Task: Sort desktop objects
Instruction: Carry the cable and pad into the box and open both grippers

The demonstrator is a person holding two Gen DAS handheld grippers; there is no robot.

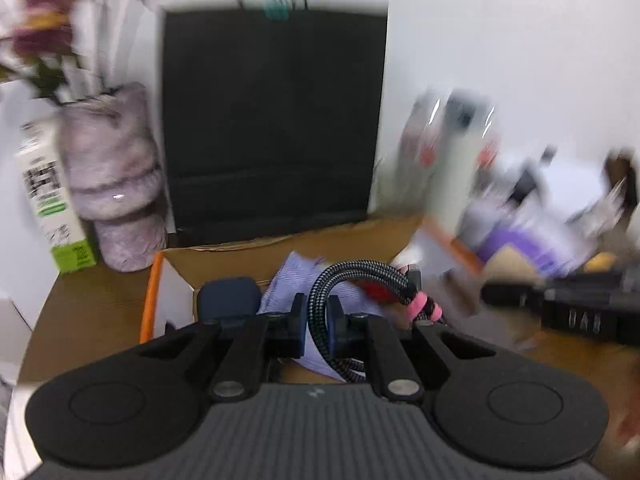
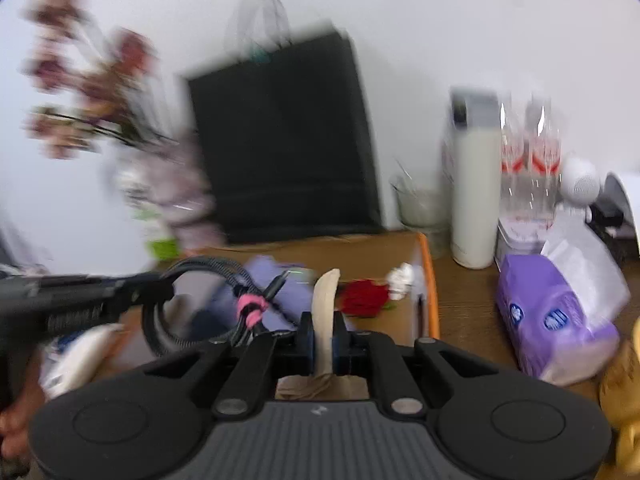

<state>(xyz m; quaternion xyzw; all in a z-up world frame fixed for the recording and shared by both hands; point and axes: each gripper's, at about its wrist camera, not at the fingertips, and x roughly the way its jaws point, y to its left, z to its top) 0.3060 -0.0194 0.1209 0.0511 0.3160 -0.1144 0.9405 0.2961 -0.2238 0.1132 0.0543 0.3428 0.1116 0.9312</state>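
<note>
My left gripper (image 1: 318, 314) is shut on a black-and-grey braided cable (image 1: 360, 274), a coil bound with a pink tie that arches up to the right of the jaws. It hangs over an open cardboard box (image 1: 150, 300) with an orange edge. My right gripper (image 2: 324, 340) is shut on a thin beige stocking-like cloth (image 2: 326, 300), which sticks up between the pads and bunches below them. The right wrist view shows the left gripper (image 2: 160, 284) and cable (image 2: 192, 272) at the left, blurred. The right gripper (image 1: 496, 296) shows as a blur in the left wrist view.
The box (image 2: 430, 280) holds a purple cloth (image 1: 288, 280), a dark blue item (image 1: 228, 298), a red rose (image 2: 364, 296) and crumpled paper (image 2: 400, 274). Behind stand a black bag (image 1: 272, 120) and vase (image 1: 116, 184); right, a white bottle (image 2: 474, 196) and tissue pack (image 2: 552, 320).
</note>
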